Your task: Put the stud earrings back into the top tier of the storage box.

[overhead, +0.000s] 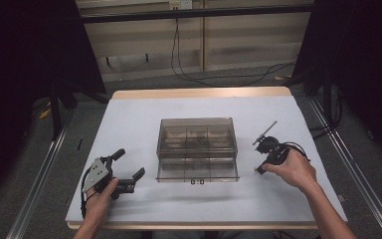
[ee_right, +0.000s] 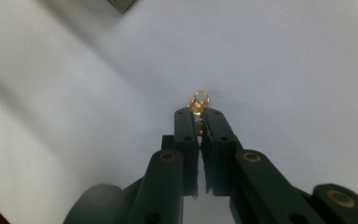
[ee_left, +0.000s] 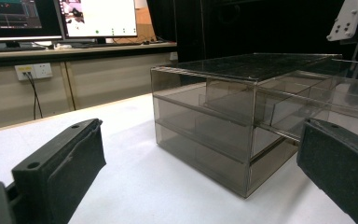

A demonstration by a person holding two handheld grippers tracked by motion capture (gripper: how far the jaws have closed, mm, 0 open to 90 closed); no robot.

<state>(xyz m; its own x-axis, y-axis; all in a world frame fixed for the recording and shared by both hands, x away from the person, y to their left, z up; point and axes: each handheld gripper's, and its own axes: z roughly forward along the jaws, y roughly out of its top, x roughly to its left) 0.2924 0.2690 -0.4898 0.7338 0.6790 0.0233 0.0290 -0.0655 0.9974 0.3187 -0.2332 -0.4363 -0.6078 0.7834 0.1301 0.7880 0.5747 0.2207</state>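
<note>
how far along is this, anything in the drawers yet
Early on. The right gripper is shut on a small gold piece over the table. The left gripper rests open. The drawer box has one drawer pulled out; nothing visible inside yet.

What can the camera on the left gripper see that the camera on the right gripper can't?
The left gripper view looks between wide-apart black jaws at the clear smoky drawer box, with computer screens and a wall socket behind. The right gripper view looks down closed jaws at a tiny gold piece pinched at the tips of the right gripper, with just a corner of a box-like thing at the top edge. Both views share the white table top.
</note>
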